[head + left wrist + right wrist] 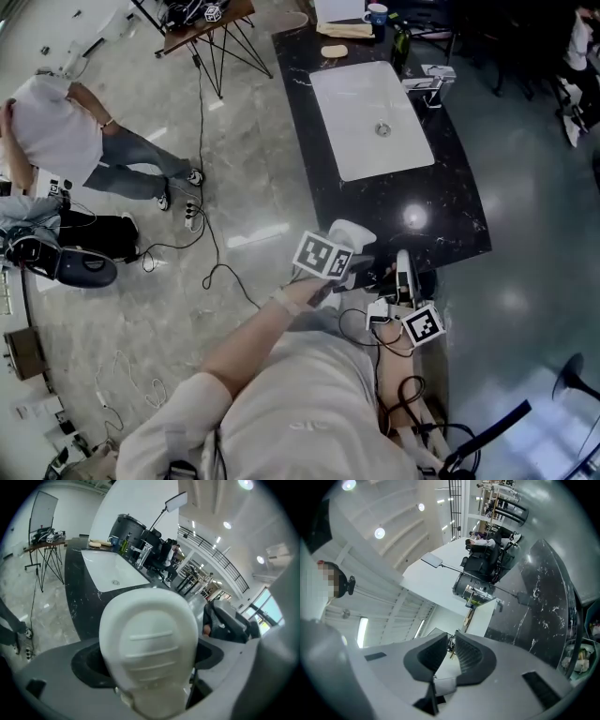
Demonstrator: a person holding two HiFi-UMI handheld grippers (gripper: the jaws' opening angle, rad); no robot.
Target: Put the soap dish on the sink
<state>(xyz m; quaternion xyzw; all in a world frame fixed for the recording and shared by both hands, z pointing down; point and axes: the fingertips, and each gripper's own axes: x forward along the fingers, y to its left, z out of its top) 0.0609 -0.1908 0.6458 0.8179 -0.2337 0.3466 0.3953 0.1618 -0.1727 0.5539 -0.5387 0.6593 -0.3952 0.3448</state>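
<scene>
room: grey marbled floor with black cables trailing across it; a person in a white top and jeans stands at the far left.
desk: long and black with white veining, running from near to far on the right of the floor.
sink: white rectangular basin sunk into the middle of the desk, drain in its centre; a chrome faucet stands on its right rim.
far end of desk: a blue mug and a dark bottle stand beyond the basin.
soap dish: white and oval with raised ribs, held up at the near end of the desk, well apart from the sink on its near side.
left tool: pinching the soap dish, its dark jaws pressed on either side of the dish, which fills most of the left gripper view; its marker cube faces up.
right tool: just to the right of the left one at the near edge of the desk, jaws drawn nearly together with only a thin slit between them and nothing in it.
</scene>
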